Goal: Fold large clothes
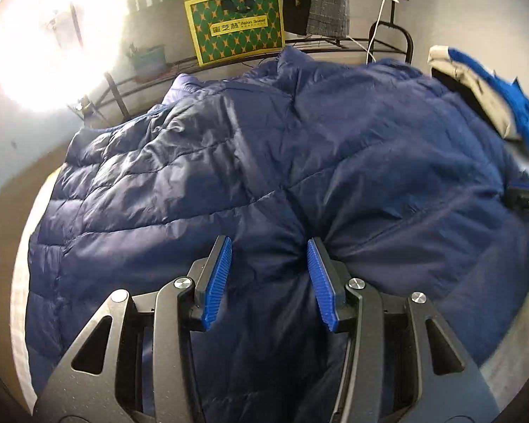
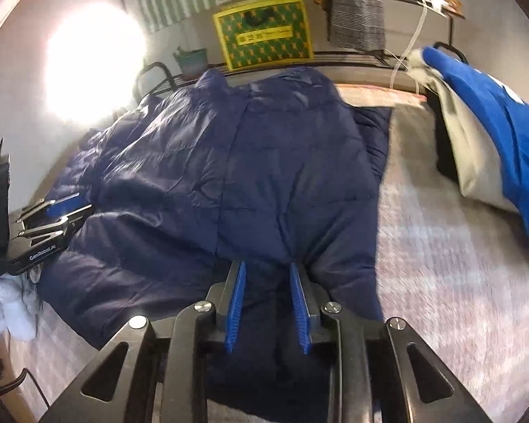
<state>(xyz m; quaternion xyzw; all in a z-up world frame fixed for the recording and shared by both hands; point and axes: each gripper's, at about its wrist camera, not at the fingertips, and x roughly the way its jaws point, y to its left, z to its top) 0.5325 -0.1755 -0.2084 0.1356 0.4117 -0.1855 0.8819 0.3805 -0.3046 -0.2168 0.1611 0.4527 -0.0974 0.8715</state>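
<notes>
A large navy quilted puffer jacket (image 1: 201,162) lies spread over the bed, its collar toward the far rack. In the left wrist view my left gripper (image 1: 268,243) has a thick bunch of the jacket's near edge between its blue pads (image 1: 217,282), with creases fanning out from the grip. My right gripper (image 2: 267,265) holds a narrower fold of the same jacket (image 2: 271,162) near its right side, the fabric puckered at the fingertips. From the right wrist view the left gripper (image 2: 58,211) shows at the far left, resting on the jacket's edge.
A pile of grey and bright blue clothes (image 2: 490,130) sits at the right of the bed cover (image 2: 441,246). A yellow-green box (image 1: 236,24) stands on a black metal rack behind. Plaid fabric (image 2: 358,7) and a white cable (image 2: 411,46) hang there. White cloth (image 2: 3,306) lies at lower left.
</notes>
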